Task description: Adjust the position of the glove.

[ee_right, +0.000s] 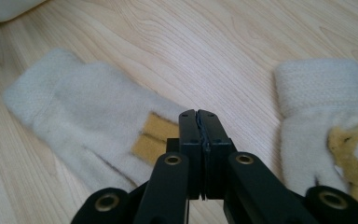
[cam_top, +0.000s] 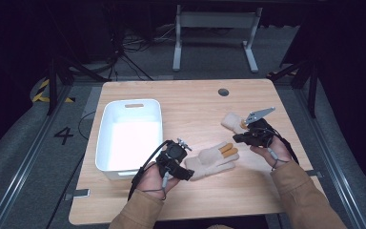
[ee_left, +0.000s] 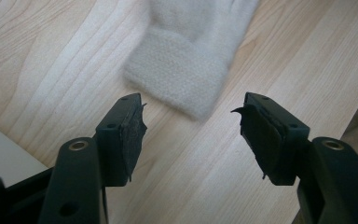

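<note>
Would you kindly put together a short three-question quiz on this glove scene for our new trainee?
1. True or false: the left tool is shut on the cuff of the nearer cream glove.
2. Which thing stands left of the gloves in the high view: A) white bin B) black bowl C) metal tray?
3. Fill in: the jaws of the right tool are ____.

Key:
1. False; its jaws stand open, with the cuff just ahead of them.
2. A.
3. Shut, with nothing between them; the second glove lies beside it.
</note>
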A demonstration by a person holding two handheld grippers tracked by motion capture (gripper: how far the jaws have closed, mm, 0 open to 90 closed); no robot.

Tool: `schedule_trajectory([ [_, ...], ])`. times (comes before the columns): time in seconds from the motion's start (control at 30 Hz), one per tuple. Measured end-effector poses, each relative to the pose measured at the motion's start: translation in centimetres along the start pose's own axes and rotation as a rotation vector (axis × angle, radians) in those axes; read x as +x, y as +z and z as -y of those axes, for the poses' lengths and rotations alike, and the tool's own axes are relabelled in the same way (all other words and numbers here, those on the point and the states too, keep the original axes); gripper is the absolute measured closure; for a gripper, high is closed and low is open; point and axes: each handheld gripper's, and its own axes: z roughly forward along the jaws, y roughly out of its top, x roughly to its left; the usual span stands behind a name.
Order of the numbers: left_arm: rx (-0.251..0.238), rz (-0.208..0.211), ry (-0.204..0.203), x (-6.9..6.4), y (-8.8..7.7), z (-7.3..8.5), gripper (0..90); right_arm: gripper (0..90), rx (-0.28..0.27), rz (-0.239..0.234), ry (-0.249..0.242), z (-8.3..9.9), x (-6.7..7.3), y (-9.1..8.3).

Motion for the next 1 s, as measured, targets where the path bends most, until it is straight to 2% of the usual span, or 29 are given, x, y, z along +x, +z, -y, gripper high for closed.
schedule_trajectory([
  [0.3, -0.024, 0.030, 0.016, -0.3, -0.8, 0.3, 39.7, 89.1, 0.023, -0.014, -0.035, -0.8, 0.9, 1.4],
  [0.43, -0.015, 0.026, 0.009, -0.5, -1.1, 1.1, 39.3, 89.1, 0.048, 0.014, -0.033, -1.6, 1.2, 3.3],
  [0.7, -0.007, 0.017, -0.004, -0.7, -1.5, 1.9, 38.7, 88.9, 0.078, 0.007, -0.047, -2.6, 1.1, 5.7],
  [0.93, 0.001, 0.011, -0.006, -0.8, -1.4, 2.1, 38.4, 88.1, 0.132, 0.000, -0.038, -2.5, 0.8, 7.6],
  [1.0, 0.002, 0.012, -0.006, -0.9, -1.3, 2.1, 38.4, 87.2, 0.134, 0.002, -0.038, -2.4, 0.7, 7.7],
])
